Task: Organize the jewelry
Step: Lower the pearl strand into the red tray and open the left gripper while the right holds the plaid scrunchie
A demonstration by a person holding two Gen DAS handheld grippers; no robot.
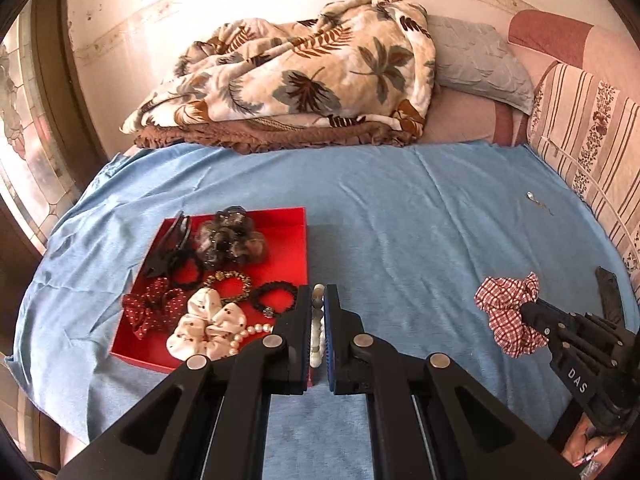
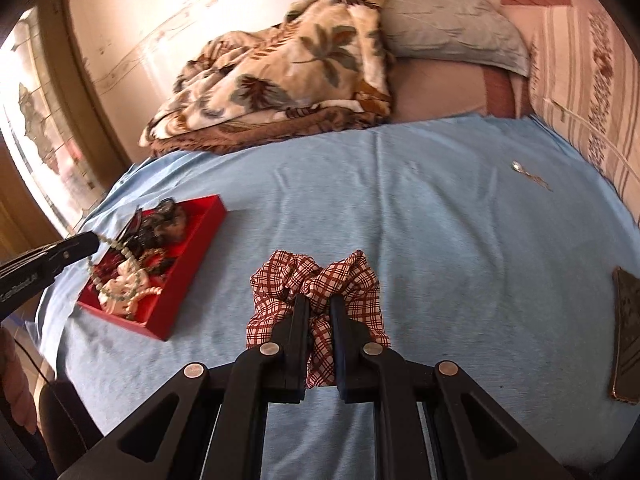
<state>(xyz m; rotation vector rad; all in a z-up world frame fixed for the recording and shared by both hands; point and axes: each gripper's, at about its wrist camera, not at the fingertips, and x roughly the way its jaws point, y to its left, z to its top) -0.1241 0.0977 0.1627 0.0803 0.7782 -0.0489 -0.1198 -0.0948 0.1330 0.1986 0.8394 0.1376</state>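
Trouble looks likeliest at the red tray: the pearl string trails from the left gripper down into the tray and could snag other pieces there. That gripper is nearly closed on the pearls. Well right, the right gripper pinches the checked scrunchie above the blue sheet, a grip that seems shallow enough to slip.

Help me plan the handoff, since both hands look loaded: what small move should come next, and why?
Probably lower the left hand-held gripper and open it. It is shut on the pearl strand, which already hangs over the red tray. The right hand-held gripper holds the checked scrunchie above the blue sheet, well clear of the tray, so it can follow.
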